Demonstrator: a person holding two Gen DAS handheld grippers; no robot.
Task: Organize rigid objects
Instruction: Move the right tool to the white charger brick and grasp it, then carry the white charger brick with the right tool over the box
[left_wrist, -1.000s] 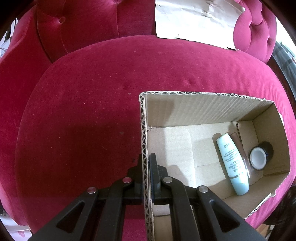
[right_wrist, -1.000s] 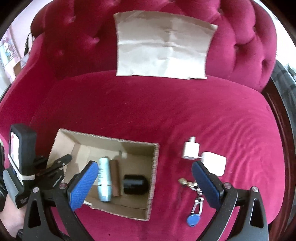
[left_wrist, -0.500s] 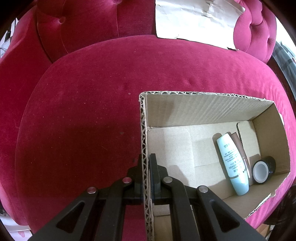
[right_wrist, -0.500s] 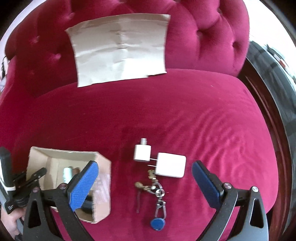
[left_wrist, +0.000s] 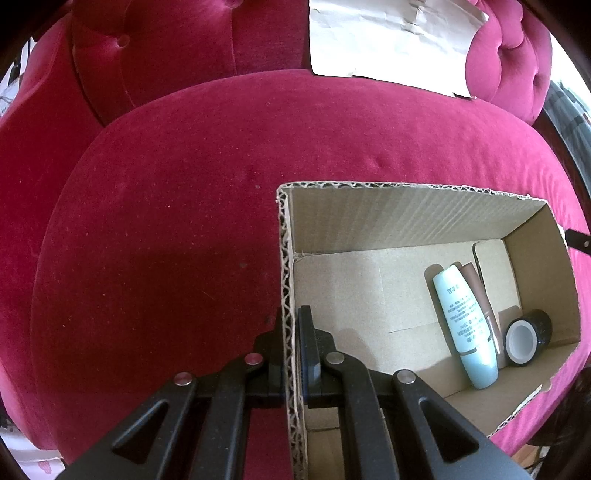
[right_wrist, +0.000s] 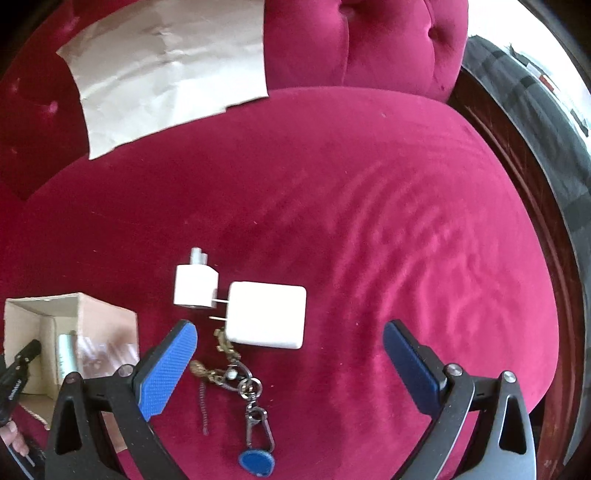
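Chargers lie on the red sofa seat — the large white charger touching the small white adapter, with the key ring just below them. The right tool hangs wide open and empty above the large charger; judging by this, the step in hand is its pick-up, which calls for lowering and closing on its sides. The left tool is clamped on the cardboard box wall, steadying it. Inside lie a pale bottle, a tape roll and a brown tube, mostly hidden — the box looks blurred in the right view.
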